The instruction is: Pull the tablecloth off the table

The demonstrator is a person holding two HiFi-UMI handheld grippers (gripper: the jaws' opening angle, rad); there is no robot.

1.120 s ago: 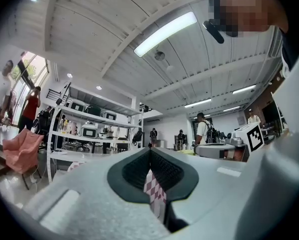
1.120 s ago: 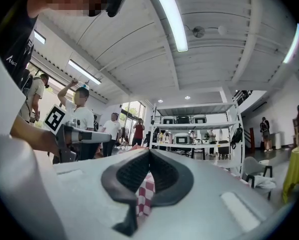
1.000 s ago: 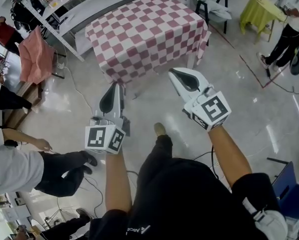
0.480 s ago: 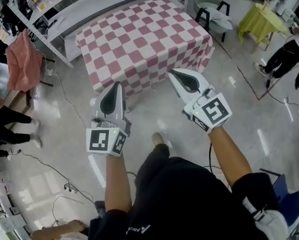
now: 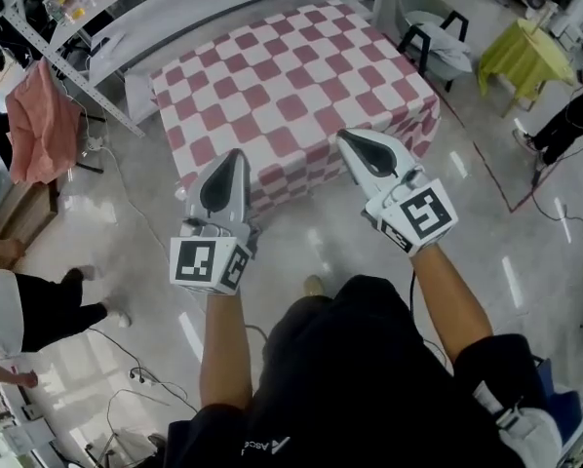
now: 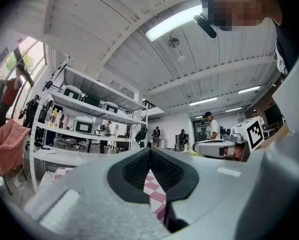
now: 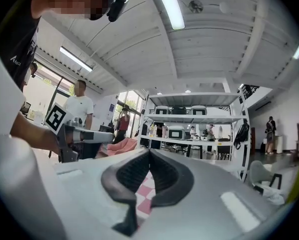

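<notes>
Head view. Looks down on the red-and-white checked tablecloth (image 5: pixel 291 96), spread flat over the table at far centre and hanging down its near and right sides. Nothing on top of it. Holds the left gripper (image 5: pixel 235 154) and the right gripper (image 5: pixel 342 135) out side by side on the near side, tips aimed at the hanging near edge. No contact with the cloth to be seen. Shelving rack (image 5: pixel 126 27) beyond the table, pink cloth (image 5: pixel 38 125) far left, chair (image 5: pixel 438 37) far right.

Left gripper view. Jaws pressed together at the tips, with nothing between them. Shows a strip of checks (image 6: pixel 157 194) through the notch below the tips, ahead of the gripper and not in it. Right gripper alongside, to the right.

Right gripper view. Same again: jaws together and empty, with checks (image 7: pixel 145 196) showing ahead through the notch. Left gripper alongside, to the left.

Judged as the approach step, with no grip taken and the cloth fully in place. Next calls for parting both pairs of jaws, reaching the hanging near edge, one gripper toward each near corner, then clamping on the fabric and drawing back toward the near side. Risk: pinching one side only and dragging the cloth askew.
</notes>
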